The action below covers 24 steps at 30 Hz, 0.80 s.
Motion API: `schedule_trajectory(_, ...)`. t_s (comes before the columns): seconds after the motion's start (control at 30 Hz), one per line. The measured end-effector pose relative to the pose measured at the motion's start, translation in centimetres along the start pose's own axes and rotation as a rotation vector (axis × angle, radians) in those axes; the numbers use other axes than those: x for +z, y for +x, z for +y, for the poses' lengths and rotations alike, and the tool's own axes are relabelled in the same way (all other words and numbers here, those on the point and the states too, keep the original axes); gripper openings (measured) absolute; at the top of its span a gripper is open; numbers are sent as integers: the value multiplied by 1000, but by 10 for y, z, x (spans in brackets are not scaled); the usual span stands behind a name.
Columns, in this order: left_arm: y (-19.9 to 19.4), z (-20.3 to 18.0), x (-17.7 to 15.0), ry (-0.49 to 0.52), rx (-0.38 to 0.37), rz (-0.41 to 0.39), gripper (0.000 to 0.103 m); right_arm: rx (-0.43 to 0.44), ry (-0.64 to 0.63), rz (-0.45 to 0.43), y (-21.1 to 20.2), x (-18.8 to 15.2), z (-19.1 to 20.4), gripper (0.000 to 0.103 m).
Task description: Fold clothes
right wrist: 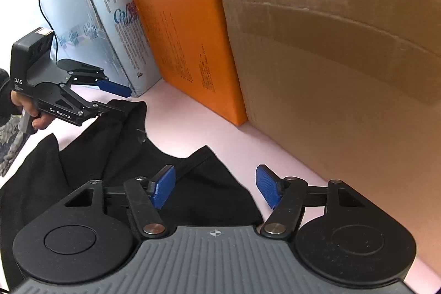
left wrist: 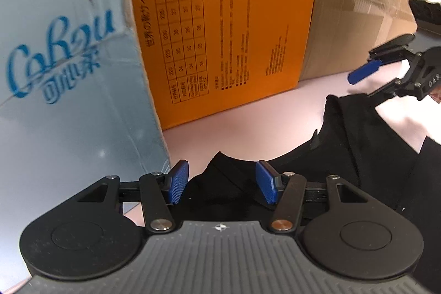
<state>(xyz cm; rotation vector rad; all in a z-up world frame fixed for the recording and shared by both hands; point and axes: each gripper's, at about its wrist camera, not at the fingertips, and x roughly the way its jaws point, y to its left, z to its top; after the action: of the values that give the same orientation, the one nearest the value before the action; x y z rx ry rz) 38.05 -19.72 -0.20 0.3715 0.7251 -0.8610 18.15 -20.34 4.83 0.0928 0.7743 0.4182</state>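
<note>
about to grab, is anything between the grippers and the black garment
Nothing visible. The left gripper and right gripper both sit open right over corners of the black garment.

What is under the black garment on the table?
Around the black cloth garment only the pale pink tabletop shows, so it appears to lie directly on that. Whatever sits beneath the fabric itself is covered and cannot be seen.
</note>
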Motion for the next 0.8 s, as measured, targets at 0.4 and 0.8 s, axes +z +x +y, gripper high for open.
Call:
schedule_trajectory(0.4,17,0,-5,7,-22,26,60,25,-109,87,24,5,1,18)
schedule_trajectory(0.8,-32,-16,-2,15,37,-70,4,15,-133,12,-29,10,43,3)
